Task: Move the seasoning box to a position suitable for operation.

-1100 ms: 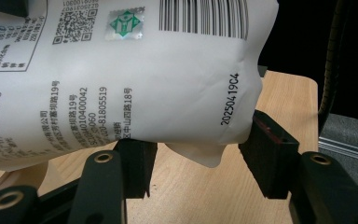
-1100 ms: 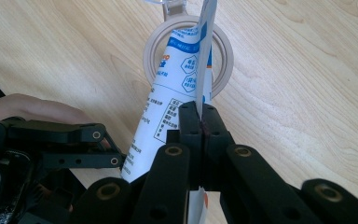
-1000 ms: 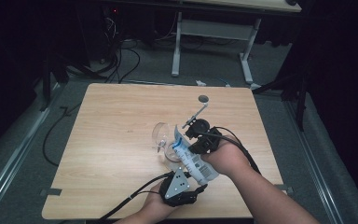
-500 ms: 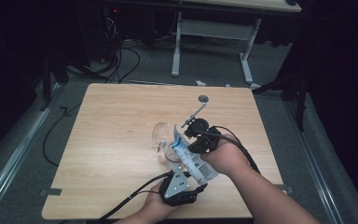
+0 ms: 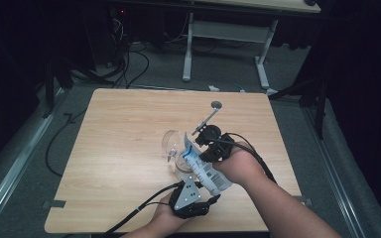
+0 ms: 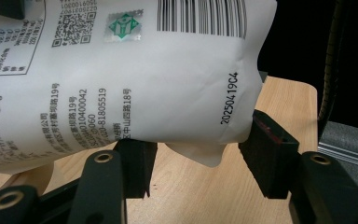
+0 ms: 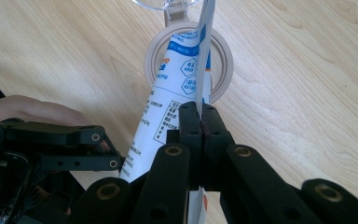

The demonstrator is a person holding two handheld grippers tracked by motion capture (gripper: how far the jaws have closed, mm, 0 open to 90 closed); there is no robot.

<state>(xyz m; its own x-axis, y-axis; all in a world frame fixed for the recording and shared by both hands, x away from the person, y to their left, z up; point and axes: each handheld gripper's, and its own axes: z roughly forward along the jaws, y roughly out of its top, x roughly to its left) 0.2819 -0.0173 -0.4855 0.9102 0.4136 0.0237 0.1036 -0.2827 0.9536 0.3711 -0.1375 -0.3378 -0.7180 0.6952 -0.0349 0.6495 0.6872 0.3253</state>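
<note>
A: Right gripper [image 7: 199, 116]?
B: Clenched on the thin sealed edge of the white printed pouch [image 5: 206, 168]; jaws pressed flat together on the seam in the right gripper view. Pouch held tilted, top end down toward the clear glass container [image 5: 171, 144].

A: Left gripper [image 6: 198, 161]?
B: Jaws set around the pouch's lower corner in the left gripper view. Right pad against the side seam by the date stamp, left pad tucked under the pouch's belly. Counted as grasping the pouch, though firm pressure of both pads hard to confirm. Grey plate [image 5: 187, 193] up in the high view.

A: Pouch position?
B: Off the wooden table [image 5: 124, 124], slanting between both grippers, near the front edge, right of centre. Round tan ring [image 7: 154, 56] directly beneath its lowered end.

A: Other items?
B: Small round disc [image 5: 216, 104] near the far edge, well apart.
</note>
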